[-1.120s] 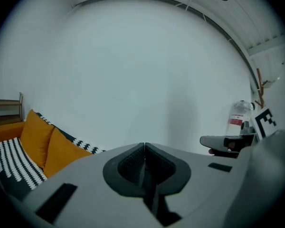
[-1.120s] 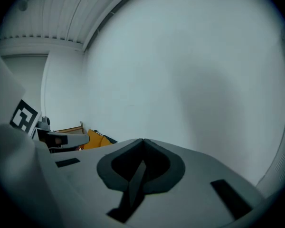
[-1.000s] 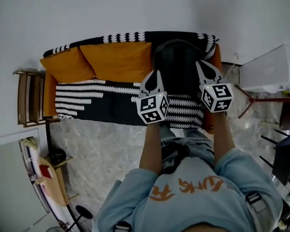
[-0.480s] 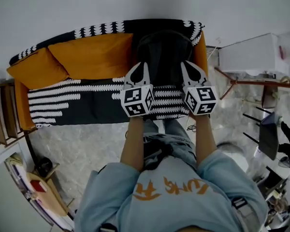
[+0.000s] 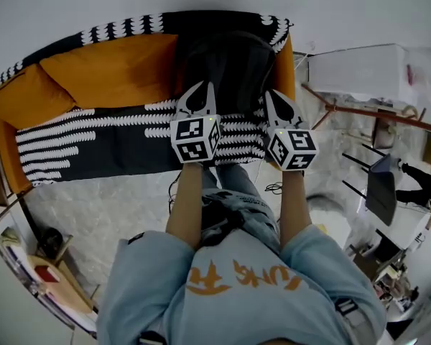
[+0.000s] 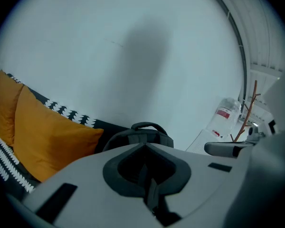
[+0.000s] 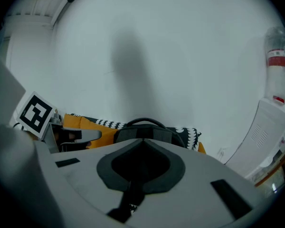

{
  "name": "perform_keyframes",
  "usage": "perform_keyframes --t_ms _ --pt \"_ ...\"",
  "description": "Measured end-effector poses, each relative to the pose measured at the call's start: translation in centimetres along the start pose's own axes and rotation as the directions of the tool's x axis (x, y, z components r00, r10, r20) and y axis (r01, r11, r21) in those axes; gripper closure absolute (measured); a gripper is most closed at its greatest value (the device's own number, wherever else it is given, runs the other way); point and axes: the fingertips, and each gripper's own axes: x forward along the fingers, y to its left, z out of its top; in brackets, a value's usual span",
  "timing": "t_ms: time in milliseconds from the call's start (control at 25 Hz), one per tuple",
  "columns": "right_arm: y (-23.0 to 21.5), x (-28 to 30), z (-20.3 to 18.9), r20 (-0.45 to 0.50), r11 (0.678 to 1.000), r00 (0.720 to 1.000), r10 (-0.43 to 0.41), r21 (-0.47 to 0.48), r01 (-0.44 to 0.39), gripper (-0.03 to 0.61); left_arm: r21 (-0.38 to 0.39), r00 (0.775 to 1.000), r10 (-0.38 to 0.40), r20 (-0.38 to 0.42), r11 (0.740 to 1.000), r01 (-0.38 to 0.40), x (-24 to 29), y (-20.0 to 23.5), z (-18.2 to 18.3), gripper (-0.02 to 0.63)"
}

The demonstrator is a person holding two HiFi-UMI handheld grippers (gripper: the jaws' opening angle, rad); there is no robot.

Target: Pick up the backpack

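L gripper & R gripper jaws closed, empty, near black backpack on sofa

Backpack: lower front hidden behind the left gripper and right gripper in the head view; in both gripper views only its top and carry handle show above the gripper bodies.
Sofa: left end cut off by the picture edge.
Outer cushion: cut off at the same edge.
Bottle: label print too blurred to read.
Floor clutter: too small to identify.
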Motion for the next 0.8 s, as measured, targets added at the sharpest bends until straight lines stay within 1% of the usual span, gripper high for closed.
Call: perform_keyframes --t_ms 80,200,320,440,560,600,680,760,800 --pt "-0.8 0.5 -1.0 -0.012 0.999 1.0 0.003 0.034 -0.003 0.58 0.0 1.0 -0.011 -0.018 1.0 0.011 0.6 -0.2 -0.7 0.592" --pt "-1.5 1.4 -1.7 -0.027 0.997 0.999 0.037 0.063 -0.035 0.58 -0.003 0.999 -0.021 -0.037 1.0 0.021 1.2 -0.2 -1.2 0.592" --pt "-2.3 2.5 -1.8 -0.033 0.994 0.997 0.076 0.078 -0.073 0.58 -0.001 0.999 -0.026 -0.046 1.0 0.026 2.0 -0.1 -1.1 0.591" --pt "-3.7 3.9 -2.3 -0.054 0.993 0.994 0.097 0.074 -0.093 0.578 -0.017 0.998 -0.042 -0.048 0.999 0.041 3.0 0.1 -1.3 0.591" --pt "-4.7 5.4 -2.7 -0.072 0.991 0.99 0.122 0.072 -0.116 0.575 -0.023 0.998 -0.038 -0.054 0.999 0.037 3.7 0.8 -1.7 0.589" --pt "-4.8 5.8 -2.8 -0.074 0.988 0.988 0.139 0.076 -0.133 0.566 -0.022 0.998 -0.037 -0.058 0.999 0.035 4.0 1.0 -1.8 0.589" --pt "-5.0 6.7 -3.3 -0.083 0.98 0.979 0.185 0.088 -0.178 0.506 -0.023 0.997 -0.029 -0.065 0.999 0.028 4.6 1.6 -2.1 0.589" --pt "-5.4 7.4 -3.8 -0.098 0.97 0.968 0.232 0.1 -0.222 0.477 -0.031 0.997 -0.014 -0.07 0.999 0.012 5.1 2.3 -2.3 0.587" --pt "-5.7 7.9 -4.0 -0.103 0.965 0.962 0.251 0.105 -0.241 0.457 -0.038 0.997 -0.013 -0.071 0.999 0.01 5.4 2.5 -2.4 0.555"
